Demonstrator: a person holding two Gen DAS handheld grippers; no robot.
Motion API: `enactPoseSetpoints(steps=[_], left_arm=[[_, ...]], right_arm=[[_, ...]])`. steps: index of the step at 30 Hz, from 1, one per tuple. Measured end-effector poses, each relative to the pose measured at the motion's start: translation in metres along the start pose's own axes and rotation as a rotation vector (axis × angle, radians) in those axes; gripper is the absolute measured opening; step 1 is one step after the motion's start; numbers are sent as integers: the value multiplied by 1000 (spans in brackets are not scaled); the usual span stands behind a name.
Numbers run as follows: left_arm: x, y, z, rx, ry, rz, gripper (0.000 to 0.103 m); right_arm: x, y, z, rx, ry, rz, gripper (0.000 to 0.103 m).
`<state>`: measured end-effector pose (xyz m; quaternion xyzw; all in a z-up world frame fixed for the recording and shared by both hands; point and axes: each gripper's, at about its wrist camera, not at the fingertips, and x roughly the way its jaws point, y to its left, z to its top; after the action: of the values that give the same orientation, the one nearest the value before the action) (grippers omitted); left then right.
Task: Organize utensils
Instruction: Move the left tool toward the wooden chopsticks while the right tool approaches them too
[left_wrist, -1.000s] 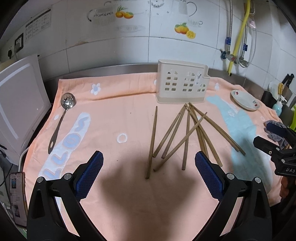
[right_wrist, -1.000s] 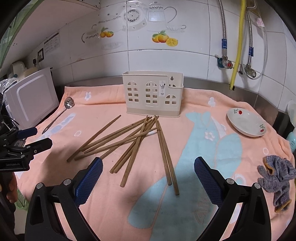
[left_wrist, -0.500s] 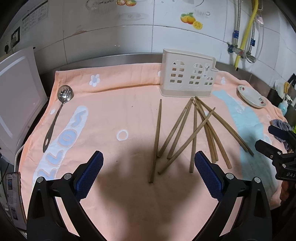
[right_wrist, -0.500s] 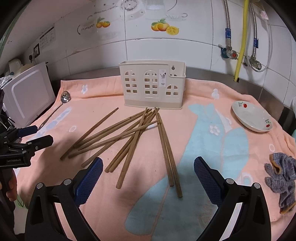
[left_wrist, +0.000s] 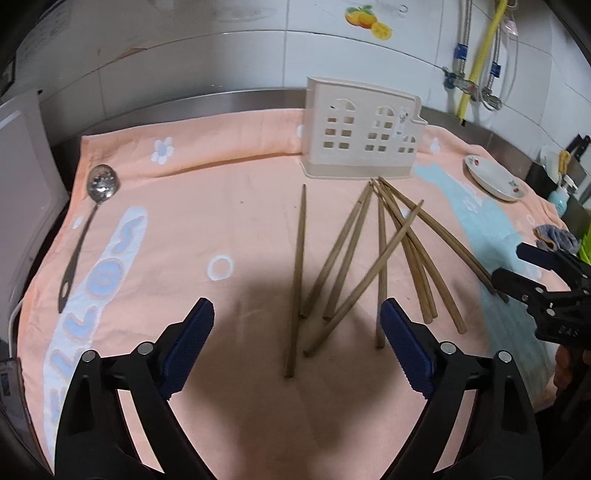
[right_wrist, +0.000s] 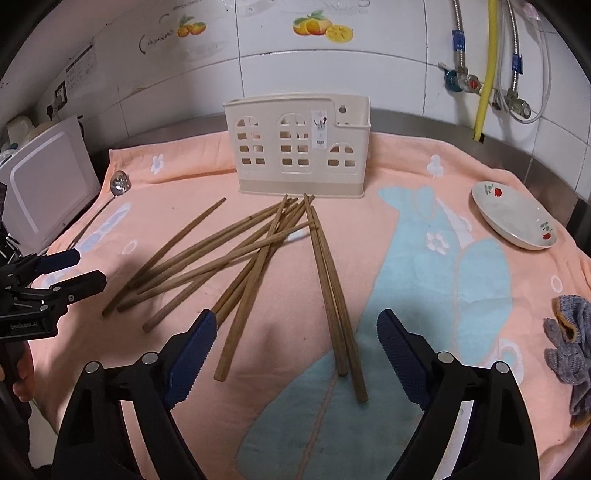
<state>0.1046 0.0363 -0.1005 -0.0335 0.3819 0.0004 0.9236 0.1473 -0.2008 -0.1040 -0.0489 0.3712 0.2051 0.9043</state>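
Chopsticks (left_wrist: 380, 254): wooden, loose, fanned across the centre of the frame on the peach towel (left_wrist: 229, 206), their far tips converging just before the holder. One stick (left_wrist: 298, 273) lies apart, left of the fan.

Utensil holder (left_wrist: 360, 142): cream plastic, window cut-outs, upright, upper centre; we cannot see inside it.

Slotted spoon (left_wrist: 86, 225): metal, flat on the towel, left edge.

Left gripper (left_wrist: 295, 347): we hold it jaws spread wide, lower frame, nothing between the blue pads (left_wrist: 188, 347); the near chopstick ends lie between them.

Right gripper (right_wrist: 293, 354): likewise wide apart, holding nothing, lower frame above two parallel sticks (right_wrist: 334, 291).

Dish (right_wrist: 513, 218): white, flower print, right side.

Grey rag (right_wrist: 570, 343): crumpled, right edge.
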Motion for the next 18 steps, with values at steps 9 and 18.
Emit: enactPoseSetpoints(steps=[9,18], left_arm=[[14,-10,0,69,31,-58,78],[24,-22,2,156,47,-150,55]], right_arm=[[16,-4,0,-3,31,4,86],[29,-6,0,-10,60,14,81]])
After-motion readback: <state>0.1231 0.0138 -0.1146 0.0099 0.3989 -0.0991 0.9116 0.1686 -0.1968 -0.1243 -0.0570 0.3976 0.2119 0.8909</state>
